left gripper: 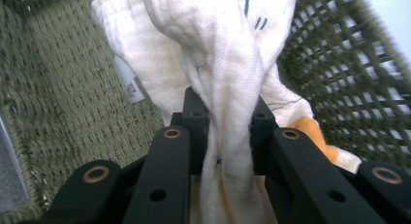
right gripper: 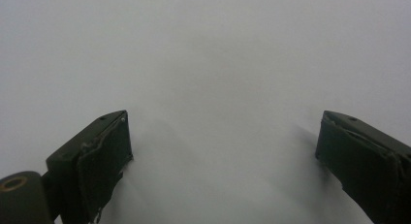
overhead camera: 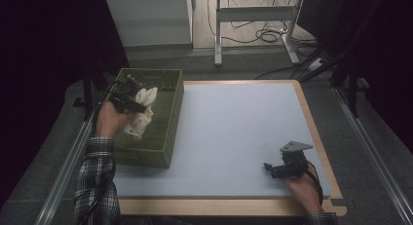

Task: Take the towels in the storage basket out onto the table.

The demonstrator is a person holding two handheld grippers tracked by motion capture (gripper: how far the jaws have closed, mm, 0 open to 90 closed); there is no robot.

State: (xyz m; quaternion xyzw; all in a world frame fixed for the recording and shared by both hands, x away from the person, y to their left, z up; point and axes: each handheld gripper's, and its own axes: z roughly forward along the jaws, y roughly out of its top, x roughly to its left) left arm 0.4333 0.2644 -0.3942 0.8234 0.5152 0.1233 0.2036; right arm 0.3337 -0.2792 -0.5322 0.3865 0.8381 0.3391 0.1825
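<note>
Item: white cloth (left gripper: 213, 49), orange patch, bunched, over green woven basket (overhead camera: 168, 118).
Left gripper (overhead camera: 127, 99): jaws clamped on cloth fold.
Right gripper (overhead camera: 285, 167): jaws wide, empty, well right of basket.
Step, judged: lifting out. Next: clear basket rim.

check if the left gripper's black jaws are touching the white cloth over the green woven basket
Touching. In the left gripper view the left gripper has its jaws pressed on both sides of a bunched fold of the white cloth, above the green woven basket.
</note>
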